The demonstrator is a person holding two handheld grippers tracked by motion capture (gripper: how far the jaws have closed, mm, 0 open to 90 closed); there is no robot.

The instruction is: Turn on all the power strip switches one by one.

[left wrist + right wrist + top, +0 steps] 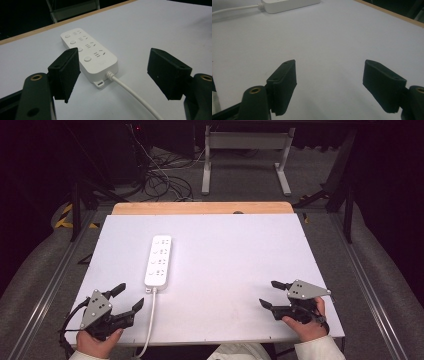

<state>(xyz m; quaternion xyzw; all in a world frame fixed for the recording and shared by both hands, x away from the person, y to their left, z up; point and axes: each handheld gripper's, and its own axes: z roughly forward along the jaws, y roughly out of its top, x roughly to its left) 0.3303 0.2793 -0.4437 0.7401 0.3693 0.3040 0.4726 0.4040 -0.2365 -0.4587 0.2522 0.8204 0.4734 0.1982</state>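
Note:
A white power strip (pixel 158 260) with several sockets and round buttons lies lengthwise on the left half of the white table (pixel 225 270). Its white cable (pixel 149 320) runs off the near edge. My left gripper (pixel 128 296) rests at the near left corner, open and empty, pointing up-right towards the strip's cable end. In the left gripper view the power strip (pixel 88 53) lies a short way beyond the wide-apart jaws, and the cable (pixel 135 95) passes between them. My right gripper (pixel 269 294) sits at the near right, open and empty, pointing left over bare table.
A wooden edge (pixel 202 208) borders the table's far side. Beyond it stand a white frame (pixel 247 157) and loose cables (pixel 160 177) on the floor. In the right gripper view the power strip's end (pixel 289 4) shows at the top left.

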